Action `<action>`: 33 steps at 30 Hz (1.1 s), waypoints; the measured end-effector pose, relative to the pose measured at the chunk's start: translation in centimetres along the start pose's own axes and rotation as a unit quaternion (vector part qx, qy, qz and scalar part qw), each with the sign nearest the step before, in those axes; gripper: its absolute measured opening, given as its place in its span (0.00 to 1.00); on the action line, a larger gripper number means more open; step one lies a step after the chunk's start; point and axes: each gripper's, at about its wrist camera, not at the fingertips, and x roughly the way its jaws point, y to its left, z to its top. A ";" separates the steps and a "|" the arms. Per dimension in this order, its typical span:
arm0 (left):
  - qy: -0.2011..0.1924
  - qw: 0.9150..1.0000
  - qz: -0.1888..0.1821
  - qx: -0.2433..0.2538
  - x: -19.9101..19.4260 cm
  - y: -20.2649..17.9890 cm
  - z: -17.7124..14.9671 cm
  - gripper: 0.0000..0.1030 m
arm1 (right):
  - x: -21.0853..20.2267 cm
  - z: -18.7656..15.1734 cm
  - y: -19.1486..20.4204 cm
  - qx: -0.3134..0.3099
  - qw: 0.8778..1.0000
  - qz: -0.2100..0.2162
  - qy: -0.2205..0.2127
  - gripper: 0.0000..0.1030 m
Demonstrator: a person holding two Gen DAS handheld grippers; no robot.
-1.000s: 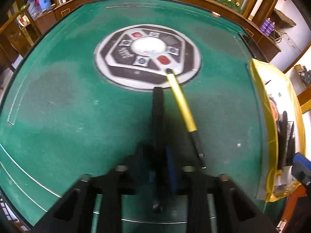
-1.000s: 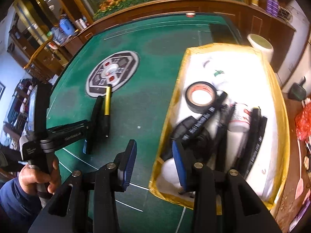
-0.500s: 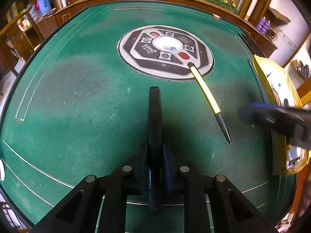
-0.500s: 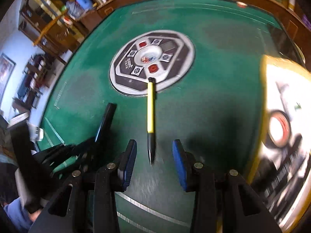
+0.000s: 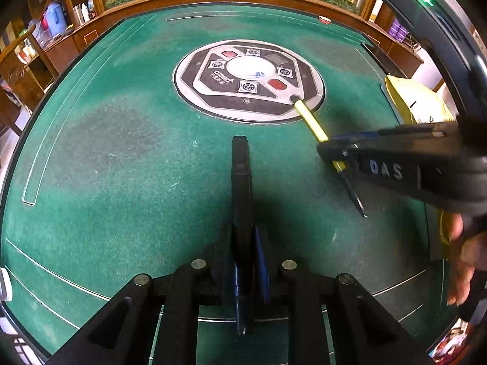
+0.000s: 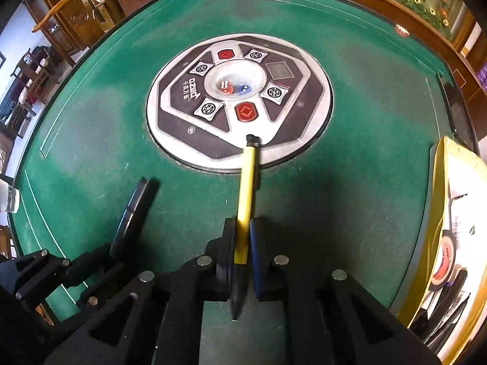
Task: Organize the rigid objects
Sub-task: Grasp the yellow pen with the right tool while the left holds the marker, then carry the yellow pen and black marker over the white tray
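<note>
My right gripper (image 6: pixel 240 252) has just closed its fingers on the yellow pen (image 6: pixel 247 188); my left gripper (image 5: pixel 245 261) clamps the black marker (image 5: pixel 242 188). The worktop's (image 6: pixel 91 127) round control panel (image 6: pixel 239 103) lies at twelve o'clock, the yellow bin (image 6: pixel 438 200) at three.

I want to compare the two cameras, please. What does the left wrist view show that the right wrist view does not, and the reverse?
Only the left wrist view shows the person's hand at the right edge and the lettered side of the right tongs.

Only the right wrist view shows the dice in the centre dome and the red tape roll in the yellow bag.

Both show the green table, the yellow pen clamped in the right tongs, and the black marker clamped in the left tongs.
</note>
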 end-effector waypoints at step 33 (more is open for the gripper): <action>-0.050 0.997 -0.056 0.024 -4.7 -9.3 2.4 0.15 | -11.3 -11.2 -10.8 0.143 0.980 0.101 -0.096 0.08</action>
